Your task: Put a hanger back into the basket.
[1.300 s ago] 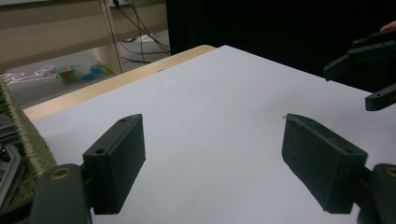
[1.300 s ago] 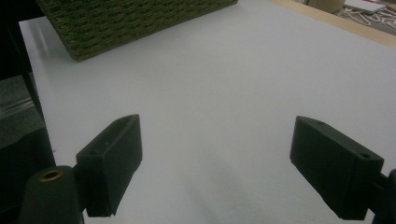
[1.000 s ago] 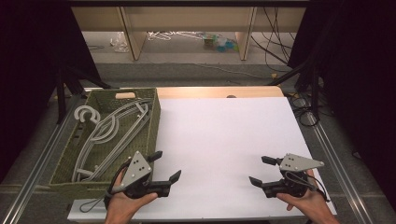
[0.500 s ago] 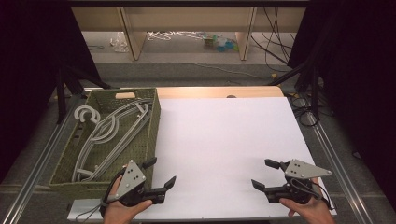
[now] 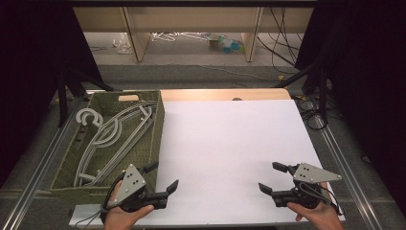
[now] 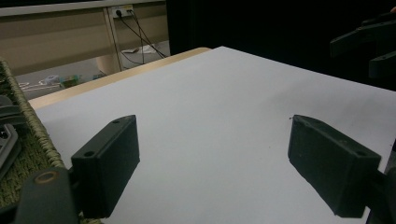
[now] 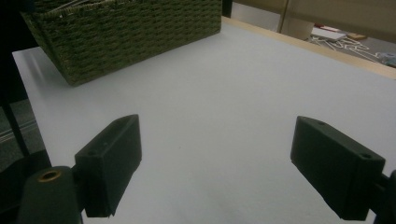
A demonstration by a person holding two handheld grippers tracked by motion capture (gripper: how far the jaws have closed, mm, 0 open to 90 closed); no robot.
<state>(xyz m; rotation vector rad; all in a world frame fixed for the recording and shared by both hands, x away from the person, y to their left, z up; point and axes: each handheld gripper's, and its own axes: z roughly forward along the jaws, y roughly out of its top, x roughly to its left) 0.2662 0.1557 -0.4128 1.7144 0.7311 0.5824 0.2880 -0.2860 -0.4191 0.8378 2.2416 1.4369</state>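
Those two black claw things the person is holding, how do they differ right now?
The left gripper sits by the near corner of the green woven basket, while the right gripper is over bare white table, far from it. The left gripper's grey plate is tilted up steeply; the right gripper's lies flatter. Both have their jaws wide open, hold nothing, and point roughly toward each other.

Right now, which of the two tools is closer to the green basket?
The left tool, held beside the woven basket at its near right corner. The right tool is across the white table, well away from it.
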